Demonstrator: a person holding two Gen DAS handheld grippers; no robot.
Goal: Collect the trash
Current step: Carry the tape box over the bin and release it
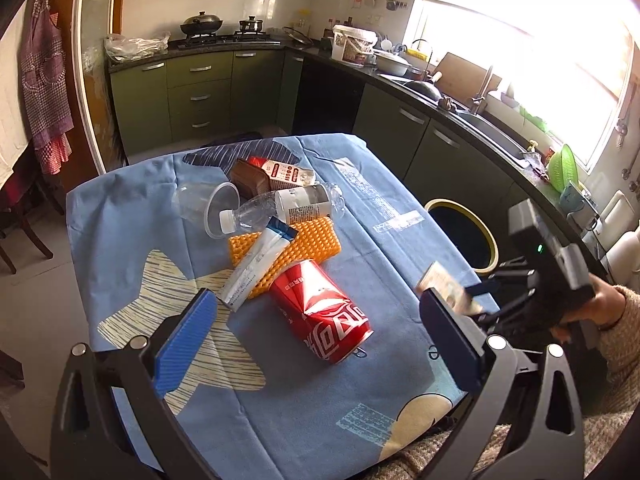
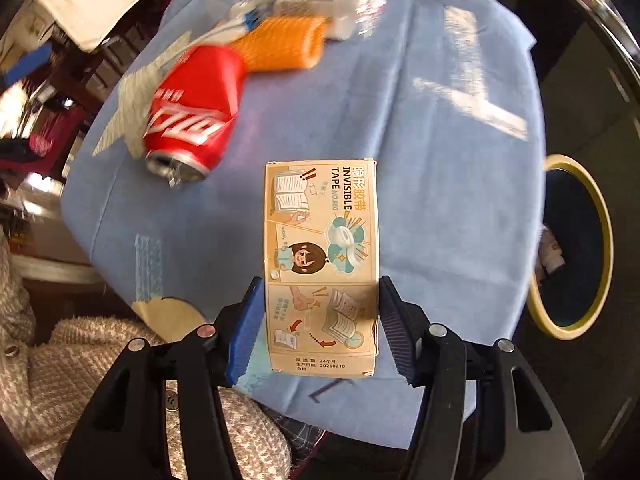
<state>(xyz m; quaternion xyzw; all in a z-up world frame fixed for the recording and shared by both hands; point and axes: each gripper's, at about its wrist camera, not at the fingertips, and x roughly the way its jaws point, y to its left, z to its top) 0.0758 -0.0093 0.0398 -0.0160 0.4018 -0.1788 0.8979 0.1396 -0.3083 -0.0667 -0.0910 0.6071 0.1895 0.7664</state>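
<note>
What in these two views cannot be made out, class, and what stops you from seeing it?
- Trash bin contents: right wrist view, dark inside, rim hides most.
- Pile behind the red can: right wrist view, motion blur.
- Tape box: left wrist view, mostly hidden behind the left gripper's finger.
- Brown item: left wrist view, bottles cover it.

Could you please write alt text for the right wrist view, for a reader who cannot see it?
The right gripper grips a tan invisible-tape box above a blue tablecloth. Behind lie a dented red cola can and an orange sponge; a yellow-rimmed bin stands right.
</note>
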